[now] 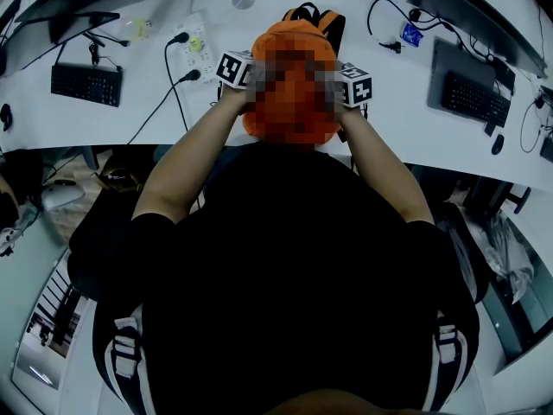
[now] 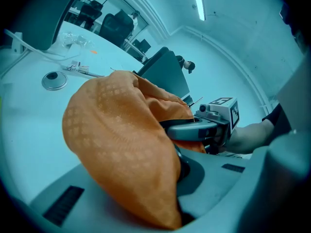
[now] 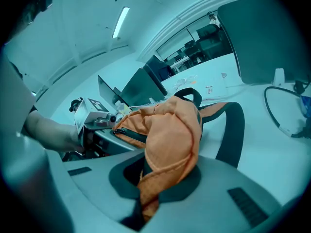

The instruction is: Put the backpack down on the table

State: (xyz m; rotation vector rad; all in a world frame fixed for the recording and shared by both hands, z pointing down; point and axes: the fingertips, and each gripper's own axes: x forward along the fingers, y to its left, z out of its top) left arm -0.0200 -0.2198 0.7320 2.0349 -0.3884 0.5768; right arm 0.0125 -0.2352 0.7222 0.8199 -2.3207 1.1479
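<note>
Evidently both tongs are clamped tight on cloth. The left gripper [image 2: 177, 178] bites a fold of the orange woven-fabric backpack [image 2: 121, 140], and the right gripper [image 3: 150, 178] pinches another fold, jaws all but together with only fabric between them. The bag hangs between the two over the near part of the white curved table [image 1: 155, 111] — whether its base touches the top, no view shows.

To set it down well, I judge that both hands should sink level and together, so the bag lands on its bottom and not on a corner. It should land well in from the table's near edge and short of the white power strip [image 1: 194, 41]. Neither grip should loosen until the cloth goes slack.

Only the head view gives the layout: the bag's place on the table, with a black keyboard [image 1: 86, 83] off to the left, though much of the bag is obscured there. The gripper views show the bite itself, each with the other gripper across the bag. The right gripper view also shows a black padded shoulder strap [image 3: 233, 130] curving down the far side, which the left gripper view lacks.
</note>
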